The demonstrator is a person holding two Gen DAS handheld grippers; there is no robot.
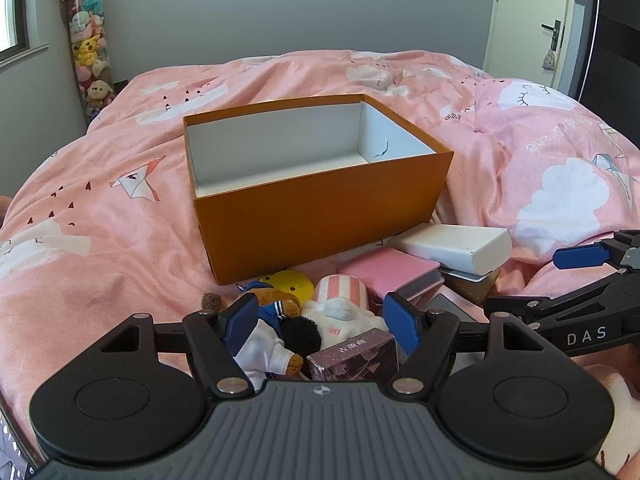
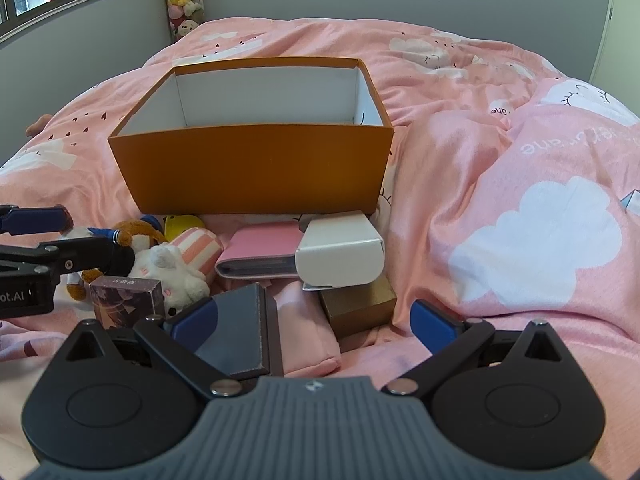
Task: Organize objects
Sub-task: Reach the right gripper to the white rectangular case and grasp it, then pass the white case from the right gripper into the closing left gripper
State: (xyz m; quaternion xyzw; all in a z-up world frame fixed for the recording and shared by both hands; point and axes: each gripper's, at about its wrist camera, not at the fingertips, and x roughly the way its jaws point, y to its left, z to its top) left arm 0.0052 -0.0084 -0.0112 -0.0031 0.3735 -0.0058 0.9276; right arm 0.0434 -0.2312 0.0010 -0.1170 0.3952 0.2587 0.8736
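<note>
An open orange box (image 1: 320, 208) with a white inside stands empty on the pink bed; it also shows in the right wrist view (image 2: 256, 172). In front of it lies a pile: a teddy bear (image 1: 272, 344), a white plush (image 1: 340, 316), a yellow toy (image 1: 288, 282), a purple carton (image 1: 352, 356), a pink case (image 1: 388, 272), a white carton (image 1: 456, 246). My left gripper (image 1: 322, 322) is open just above the plush toys. My right gripper (image 2: 312, 326) is open over a dark flat box (image 2: 236, 336), a pink pouch (image 2: 308, 336) and a gold box (image 2: 358, 306).
The pink quilt (image 2: 520, 208) bulges in folds to the right of the box. A tube of plush toys (image 1: 90, 60) stands in the far left corner by a window. A door (image 1: 532, 28) is at the far right.
</note>
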